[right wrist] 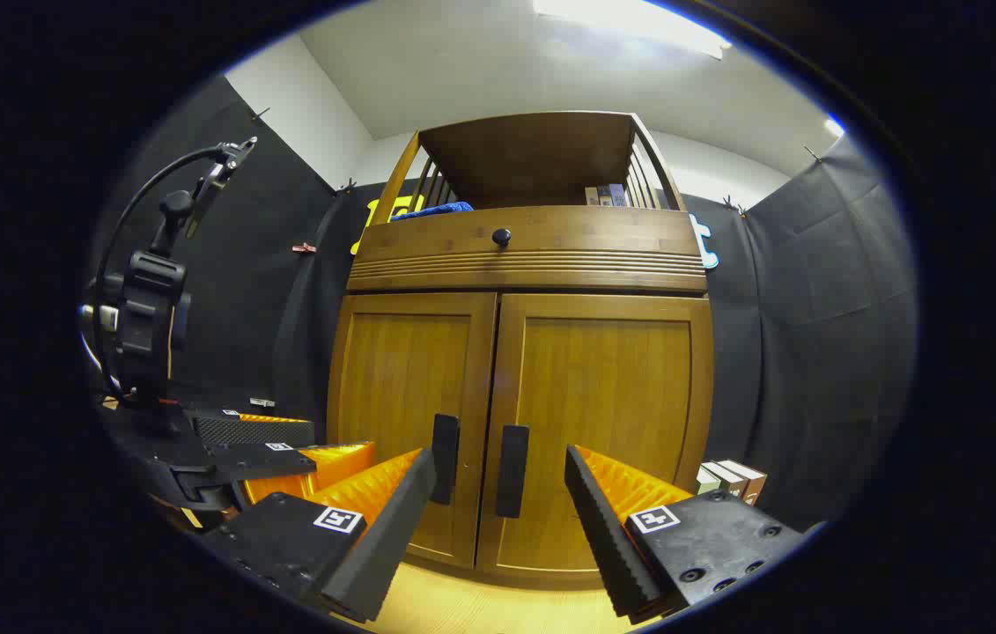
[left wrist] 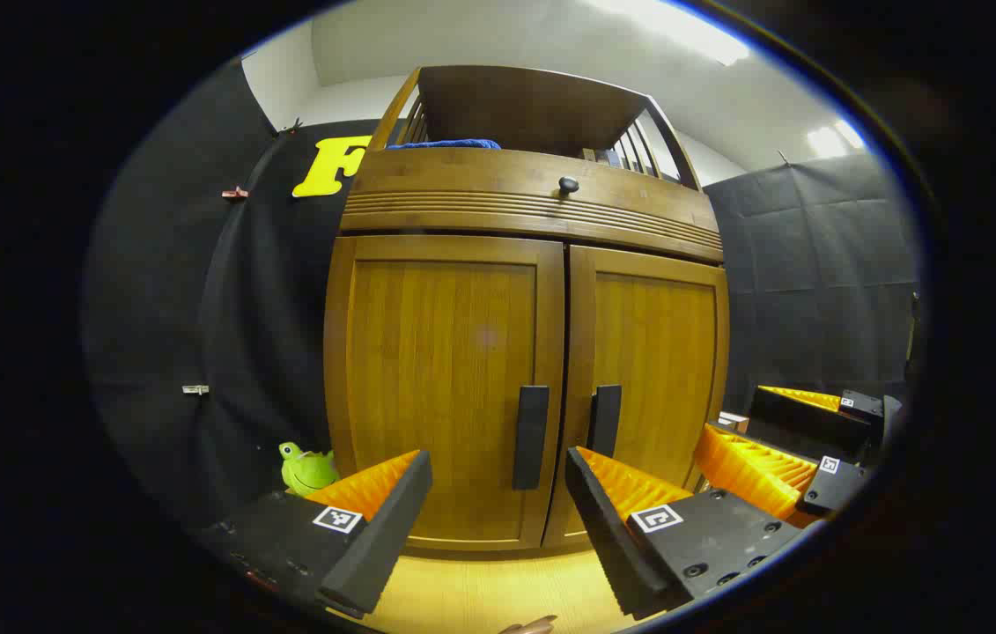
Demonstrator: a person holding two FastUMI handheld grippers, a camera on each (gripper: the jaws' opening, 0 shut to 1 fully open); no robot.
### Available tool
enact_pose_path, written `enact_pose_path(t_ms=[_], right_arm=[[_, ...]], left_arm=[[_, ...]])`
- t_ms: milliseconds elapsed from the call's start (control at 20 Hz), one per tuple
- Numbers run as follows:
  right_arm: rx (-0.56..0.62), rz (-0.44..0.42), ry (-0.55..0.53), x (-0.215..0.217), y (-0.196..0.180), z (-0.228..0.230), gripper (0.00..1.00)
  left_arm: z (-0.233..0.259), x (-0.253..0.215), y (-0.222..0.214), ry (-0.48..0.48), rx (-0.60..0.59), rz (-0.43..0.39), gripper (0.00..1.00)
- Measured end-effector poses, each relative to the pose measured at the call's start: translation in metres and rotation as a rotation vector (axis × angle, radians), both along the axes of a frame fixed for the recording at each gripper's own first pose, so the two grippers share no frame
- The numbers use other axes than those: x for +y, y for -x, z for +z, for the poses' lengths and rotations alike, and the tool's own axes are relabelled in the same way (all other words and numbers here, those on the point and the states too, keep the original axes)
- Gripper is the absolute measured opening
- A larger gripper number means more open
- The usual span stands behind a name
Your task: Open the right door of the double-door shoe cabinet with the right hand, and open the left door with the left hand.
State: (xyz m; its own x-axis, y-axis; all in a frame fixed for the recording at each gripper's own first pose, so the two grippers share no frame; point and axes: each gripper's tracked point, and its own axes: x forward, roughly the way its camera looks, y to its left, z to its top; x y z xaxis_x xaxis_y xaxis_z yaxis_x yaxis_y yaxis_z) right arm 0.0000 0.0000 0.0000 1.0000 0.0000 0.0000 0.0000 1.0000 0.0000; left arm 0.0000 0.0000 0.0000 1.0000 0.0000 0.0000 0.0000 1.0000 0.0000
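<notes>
1. Far left of the left tongs [left wrist: 498,519]: green frog toy [left wrist: 306,469] sat low beside the shoe cabinet [left wrist: 533,189], against the dark cloth wall, well clear of any door swing.
2. Left tongs: held apart, nothing between them, levelled at the cabinet's lower front from a short way off; fingers [left wrist: 383,528] pointed forward and slightly upward, the pose of an approach not yet closed.
3. Straight ahead, between those fingers: left door [left wrist: 440,387] shut, its dark vertical left handle [left wrist: 530,438] sitting near the centre seam; probably lined up this way so the handle could pass into the gap.
4. Just right of that: right door [left wrist: 652,379] also shut, with its own right handle [left wrist: 604,420] next to the seam, the pair placed close together so each hand could take one.
5. Seen from the right tongs [right wrist: 498,519]: the other tool sat off to the left and slightly ahead, at about the same height, with a cable looping above it.
6. Right tongs: likewise apart and empty, aimed at the seam from a short way off, right handle [right wrist: 512,471] ahead between the fingers [right wrist: 599,519] and nearer the left one; neither handle touched.
7. Right of the right tongs: a few books [right wrist: 731,477] stood by the cabinet's base, near the right door's hinge side.
8. Judged stage: both doors unopened, both hands poised side by side for the reach.
</notes>
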Motion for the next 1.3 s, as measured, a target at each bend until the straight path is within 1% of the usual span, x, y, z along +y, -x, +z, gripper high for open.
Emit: enact_pose_path(t_ms=[350,850,1000,1150,1200,1250,1300], right_arm=[[0.015,0.001,-0.007,-0.002,0.000,-0.002,0.97],[0.029,0.015,-0.002,0.001,0.001,-0.006,0.97],[0.033,0.011,-0.002,0.000,0.002,-0.006,0.96],[0.028,0.001,0.000,-0.003,0.002,-0.005,0.96],[0.026,-0.004,0.001,-0.005,0.002,-0.004,0.97],[0.026,-0.003,-0.004,-0.004,0.002,-0.004,0.97],[0.027,0.001,-0.013,-0.002,0.001,-0.004,0.96]], left_arm=[[0.005,-0.002,0.001,-0.005,-0.006,0.000,0.95],[0.008,-0.006,0.005,-0.003,-0.014,-0.011,0.95],[0.007,-0.008,0.006,-0.012,-0.014,-0.014,0.95],[0.009,-0.009,0.008,-0.018,-0.021,-0.016,0.95],[0.008,-0.010,0.008,-0.019,-0.022,-0.017,0.95],[0.009,-0.012,0.009,-0.018,-0.022,-0.022,0.94],[0.008,-0.012,0.009,-0.017,-0.021,-0.027,0.94]])
